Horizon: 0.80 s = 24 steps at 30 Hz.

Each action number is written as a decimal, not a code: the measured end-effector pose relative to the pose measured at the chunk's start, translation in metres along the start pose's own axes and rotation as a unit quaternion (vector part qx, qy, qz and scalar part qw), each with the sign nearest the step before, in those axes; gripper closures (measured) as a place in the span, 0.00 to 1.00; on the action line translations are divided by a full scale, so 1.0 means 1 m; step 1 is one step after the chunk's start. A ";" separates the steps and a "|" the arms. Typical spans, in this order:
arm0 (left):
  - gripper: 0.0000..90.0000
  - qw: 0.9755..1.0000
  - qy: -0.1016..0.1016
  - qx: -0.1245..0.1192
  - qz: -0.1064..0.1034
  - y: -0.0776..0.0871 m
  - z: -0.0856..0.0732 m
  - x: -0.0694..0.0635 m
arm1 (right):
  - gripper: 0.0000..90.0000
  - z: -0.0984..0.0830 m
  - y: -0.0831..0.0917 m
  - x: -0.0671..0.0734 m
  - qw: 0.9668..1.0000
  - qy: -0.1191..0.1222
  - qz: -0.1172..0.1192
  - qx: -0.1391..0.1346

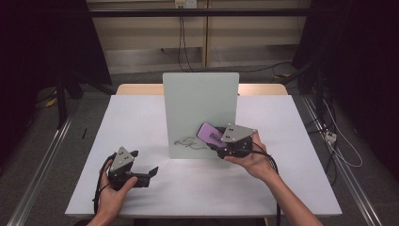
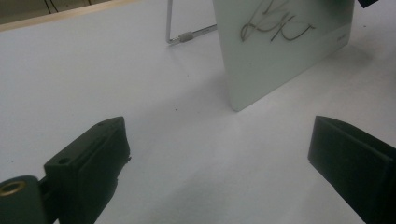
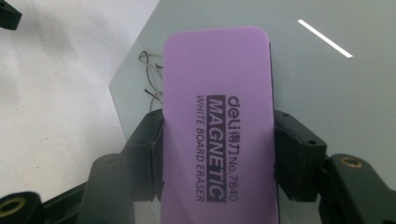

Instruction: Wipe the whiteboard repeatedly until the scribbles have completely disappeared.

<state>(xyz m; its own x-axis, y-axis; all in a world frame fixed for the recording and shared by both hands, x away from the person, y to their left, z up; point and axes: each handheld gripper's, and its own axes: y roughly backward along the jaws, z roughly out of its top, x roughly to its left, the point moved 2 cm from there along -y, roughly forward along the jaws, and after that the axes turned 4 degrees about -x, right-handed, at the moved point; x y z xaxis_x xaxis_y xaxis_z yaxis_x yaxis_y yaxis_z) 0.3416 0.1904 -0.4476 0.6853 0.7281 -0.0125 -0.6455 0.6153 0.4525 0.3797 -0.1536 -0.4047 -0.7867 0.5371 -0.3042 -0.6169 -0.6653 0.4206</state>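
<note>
The left gripper (image 1: 141, 175) rests on the table (image 1: 141, 117) with jaws wide apart and empty, well away from the whiteboard (image 1: 200, 101); the scribble (image 1: 188, 142) lies low on the board, just left of the purple eraser (image 1: 211, 133), which the right gripper (image 1: 221, 143) clamps across its width, long axis pointing up-left

The purple eraser (image 3: 217, 121) reads "deli No.7840 MAGNETIC WHITE BOARD ERASER".
</note>
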 end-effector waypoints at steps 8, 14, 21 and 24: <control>0.06 1.000 -0.003 0.003 -0.001 -0.001 0.000 0.000 | 0.46 -0.001 -0.008 0.008 1.000 0.004 0.001 -0.003; 0.06 1.000 -0.004 0.004 -0.002 -0.002 0.000 -0.001 | 0.46 0.000 -0.017 0.015 1.000 0.009 0.012 0.003; 0.06 1.000 -0.005 0.004 -0.002 -0.001 0.000 -0.001 | 0.46 -0.001 -0.029 0.026 0.999 0.018 0.027 0.008; 0.06 1.000 -0.003 0.002 -0.002 -0.001 0.000 0.000 | 0.46 -0.001 -0.035 0.031 0.999 0.020 0.035 0.011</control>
<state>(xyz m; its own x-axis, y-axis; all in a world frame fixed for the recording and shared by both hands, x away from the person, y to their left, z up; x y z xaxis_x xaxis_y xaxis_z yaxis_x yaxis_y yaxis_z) 0.3419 0.1896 -0.4478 0.6904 0.7234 -0.0091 -0.6412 0.6176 0.4554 0.3770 -0.1143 -0.4291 -0.8287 0.4681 -0.3066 -0.5596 -0.6891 0.4604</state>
